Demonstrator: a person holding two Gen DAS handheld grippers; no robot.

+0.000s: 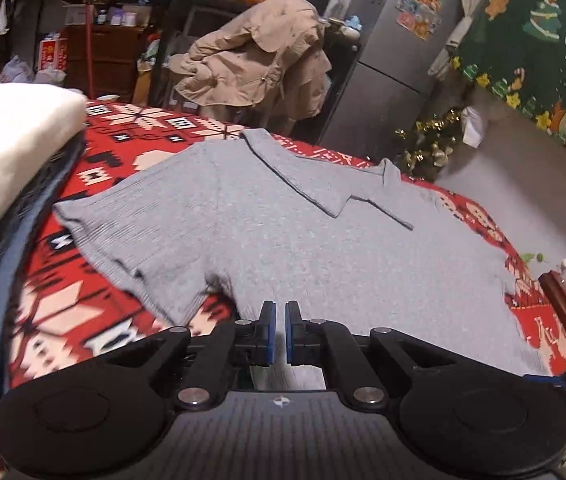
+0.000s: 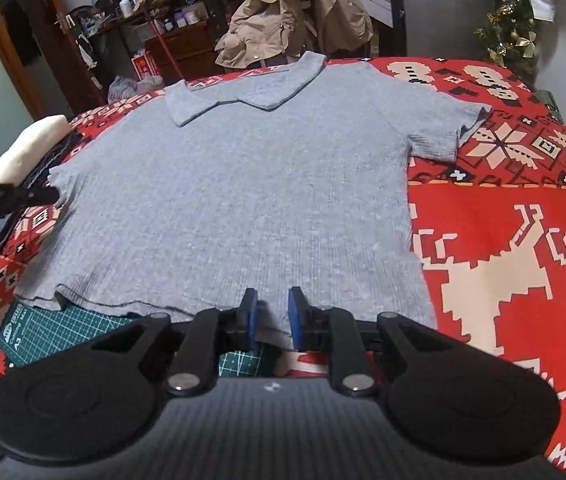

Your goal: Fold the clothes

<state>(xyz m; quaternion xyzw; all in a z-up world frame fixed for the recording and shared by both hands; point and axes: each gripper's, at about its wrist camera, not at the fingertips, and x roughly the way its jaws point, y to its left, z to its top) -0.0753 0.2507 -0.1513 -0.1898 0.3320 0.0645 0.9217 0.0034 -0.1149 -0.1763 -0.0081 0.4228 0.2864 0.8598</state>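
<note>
A grey short-sleeved polo shirt lies spread flat, collar away from me, on a red patterned blanket. My left gripper hovers over the shirt's side just below its left sleeve. Its jaws are shut, with only a sliver between the blue pads, and no cloth shows pinched there. My right gripper sits at the shirt's bottom hem. It is slightly open, with the hem lying beneath the gap and the pads not pressing on it.
A stack of folded clothes, white on top, sits at the blanket's left edge. A green cutting mat peeks out under the hem. Beyond the bed are a beige coat on a chair, cluttered shelves and a small decorated tree.
</note>
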